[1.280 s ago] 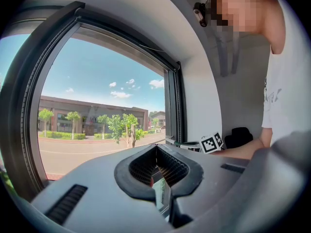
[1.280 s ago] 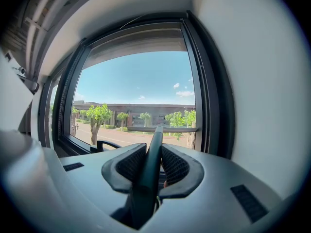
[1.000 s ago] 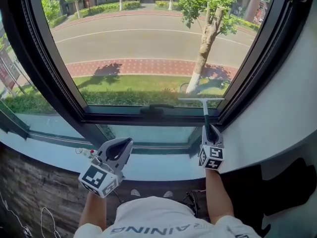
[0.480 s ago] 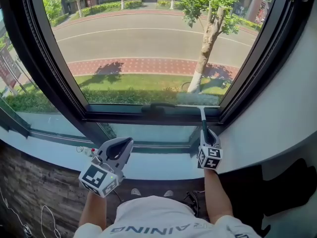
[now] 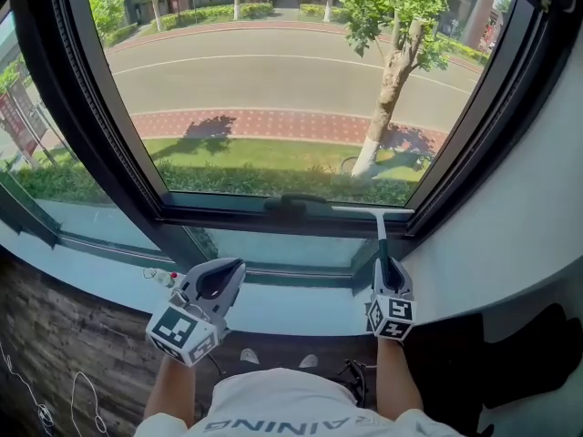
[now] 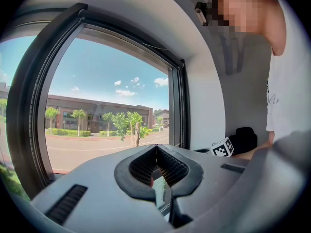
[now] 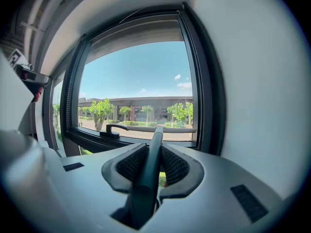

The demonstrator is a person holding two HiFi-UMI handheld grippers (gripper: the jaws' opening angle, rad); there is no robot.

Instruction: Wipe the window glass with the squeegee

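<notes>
Head view | left tongs: low at left, near the sill, tips together, nothing held | window glass: far, centre | squeegee: blade along the glass's bottom edge at right, just right of the window handle | right tongs: clamped on the squeegee's shaft

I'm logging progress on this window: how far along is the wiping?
Done: hard to judge; the glass shows no streaks or suds. In hand: the right gripper clamps the squeegee, whose blade lies at the pane's bottom edge by the right corner, against the lower frame. The left gripper holds nothing. Left: probably lifting the blade for any further pass to the left.
</notes>
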